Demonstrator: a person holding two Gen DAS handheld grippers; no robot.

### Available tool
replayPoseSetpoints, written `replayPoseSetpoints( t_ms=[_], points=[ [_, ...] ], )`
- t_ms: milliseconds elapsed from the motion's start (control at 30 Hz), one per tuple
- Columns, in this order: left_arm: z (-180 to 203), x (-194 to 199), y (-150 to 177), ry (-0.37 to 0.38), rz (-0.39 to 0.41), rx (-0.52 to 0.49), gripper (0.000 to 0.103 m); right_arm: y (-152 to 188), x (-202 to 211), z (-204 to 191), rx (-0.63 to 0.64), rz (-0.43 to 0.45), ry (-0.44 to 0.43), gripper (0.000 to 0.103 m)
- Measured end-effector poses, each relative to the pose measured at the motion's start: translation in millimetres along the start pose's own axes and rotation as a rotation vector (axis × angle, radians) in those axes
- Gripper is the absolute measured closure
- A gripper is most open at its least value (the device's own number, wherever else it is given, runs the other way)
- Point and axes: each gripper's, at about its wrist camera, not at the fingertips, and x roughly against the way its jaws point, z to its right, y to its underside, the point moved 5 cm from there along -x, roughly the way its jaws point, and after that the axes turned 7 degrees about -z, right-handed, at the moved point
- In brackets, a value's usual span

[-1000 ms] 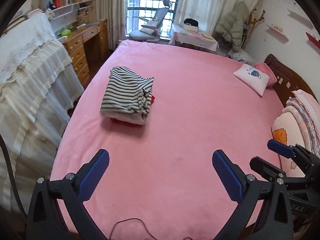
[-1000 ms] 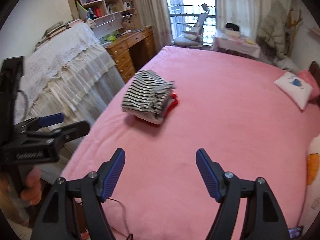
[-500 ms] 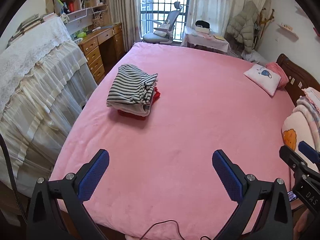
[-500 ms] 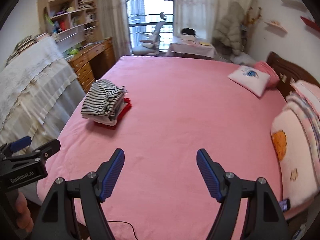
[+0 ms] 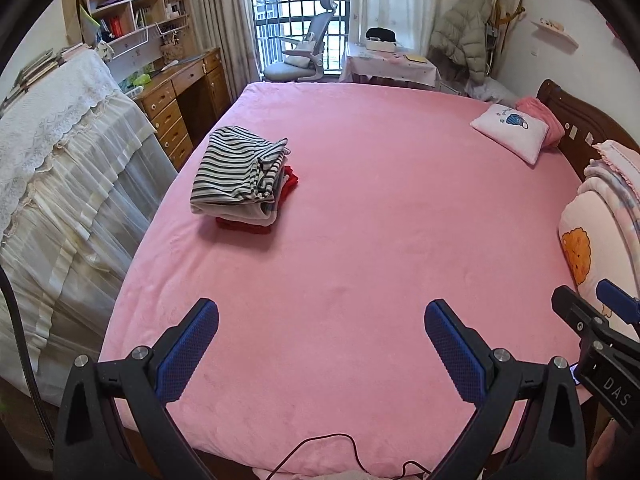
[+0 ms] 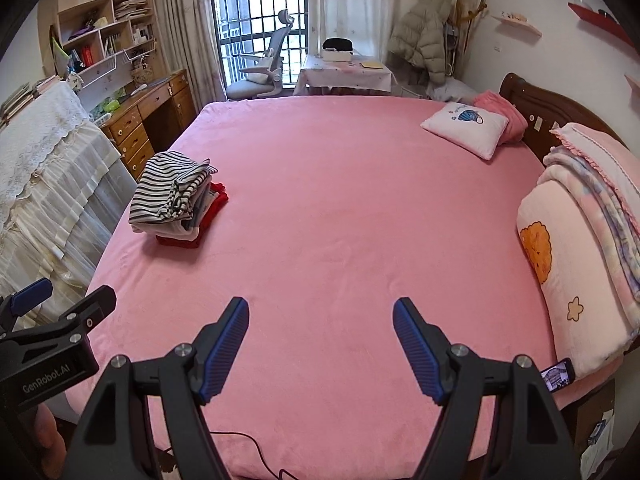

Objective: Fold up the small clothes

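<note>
- One pile of folded clothes [image 5: 240, 178] lies on the left part of the pink bed [image 5: 380, 208], near its left edge — a striped garment [image 6: 170, 188] on top, a pale layer under it, and a red garment [image 6: 212, 210] at the bottom, so at least three pieces.
- Two grippers are in view, both held over the near end of the bed and well apart from the pile.
- The left gripper [image 5: 320, 334] has its two blue-padded fingers [image 5: 188, 352] spread wide with nothing between them.
- The right gripper [image 6: 320, 330] likewise has its fingers [image 6: 224, 346] apart and empty.
- One white pillow [image 5: 510, 132] with a blue print sits at the far right, touching a pink cushion [image 5: 540, 114] behind it.
- One stack of folded bedding [image 6: 580, 248] rests along the right edge by the headboard; a phone [image 6: 558, 374] lies just beside its near end.
- Since a second ago both cameras have drawn back from the pile — it shows smaller and farther off, and the right wrist view has swung from the left side of the bed to face it squarely.
- The pile itself lies as it did then, and both pairs of fingers are as wide as before.
</note>
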Motion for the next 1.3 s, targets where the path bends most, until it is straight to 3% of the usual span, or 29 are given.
replayPoseSetpoints(
  t_ms=[400, 1300],
  points=[
    [-12.2, -0.3, -6.1, -0.029, 0.014, 0.013, 0.001, -1.9, -9.8, -14.9, -0.003, 0.002, -0.003, 0.028],
    [-13.1, -17.5, -16.8, 0.022, -0.024, -0.012, 0.001, -5.8, -16.9, -17.4, -0.025, -0.021, 0.020, 0.028]
  ],
)
